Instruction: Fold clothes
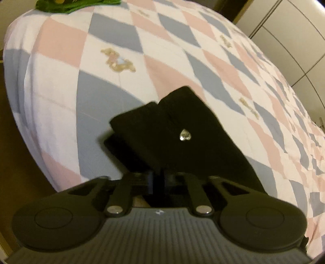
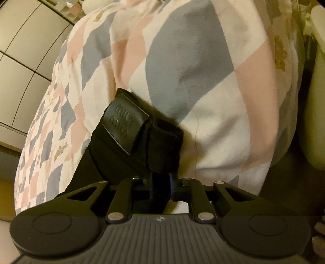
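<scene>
Black garment (image 1: 182,130) held up over the bed (image 1: 61,85), gripped at two places. My left gripper (image 1: 160,178) has its fingers closed on one edge, near a small silver heart charm (image 1: 184,135). My right gripper (image 2: 162,182) has its fingers closed on a bunched part bearing a stitched leather label (image 2: 126,123). The cloth runs off between the two views, so I judge both hold the same piece.

To do this well, I would keep both grips level and the span taut, then lay it flat on the bed before creasing, with no slack bunching at the label.

Hidden: the fingertips under the cloth and the garment's full outline. A green cloth (image 1: 77,5) at the bed's far end is cut off.
</scene>
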The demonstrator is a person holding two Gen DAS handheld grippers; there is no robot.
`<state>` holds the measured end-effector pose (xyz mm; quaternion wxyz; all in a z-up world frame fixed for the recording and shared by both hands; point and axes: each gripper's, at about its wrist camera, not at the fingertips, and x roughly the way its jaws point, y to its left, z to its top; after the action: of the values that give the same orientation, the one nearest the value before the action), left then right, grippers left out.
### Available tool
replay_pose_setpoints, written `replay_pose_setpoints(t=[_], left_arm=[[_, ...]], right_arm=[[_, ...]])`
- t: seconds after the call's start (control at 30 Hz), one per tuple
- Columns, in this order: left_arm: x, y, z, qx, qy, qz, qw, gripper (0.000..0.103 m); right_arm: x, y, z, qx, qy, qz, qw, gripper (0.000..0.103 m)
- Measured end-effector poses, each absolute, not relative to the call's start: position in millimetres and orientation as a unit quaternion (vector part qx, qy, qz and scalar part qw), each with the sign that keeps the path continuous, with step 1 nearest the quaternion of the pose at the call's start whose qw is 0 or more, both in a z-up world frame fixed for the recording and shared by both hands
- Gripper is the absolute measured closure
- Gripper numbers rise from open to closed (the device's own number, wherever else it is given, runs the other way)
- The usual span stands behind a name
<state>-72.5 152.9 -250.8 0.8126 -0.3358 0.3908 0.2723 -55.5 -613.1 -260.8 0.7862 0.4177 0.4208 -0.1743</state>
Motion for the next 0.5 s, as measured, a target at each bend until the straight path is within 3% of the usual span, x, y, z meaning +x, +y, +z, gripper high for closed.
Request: replay_pose_setpoints(t=[0.2,0.33,0.5], left_arm=[[-80,154,-251,-0.334,0.397,0.258,0.815,0.098],[-73,151,-270,-0.308,0.424,0.264,0.81,0.099],[-68,146,-271,-0.276,0.436,0.257,0.817,0.099]], right_arm=[[-55,-612,-230,0.39,0.393,-0.142,0.821,0.093],[-55,-614,-250,0.395,0.414,-0.165,0.804,0.094],[-59,-610,-236,0.381,0.399,-0.152,0.82,0.094]])
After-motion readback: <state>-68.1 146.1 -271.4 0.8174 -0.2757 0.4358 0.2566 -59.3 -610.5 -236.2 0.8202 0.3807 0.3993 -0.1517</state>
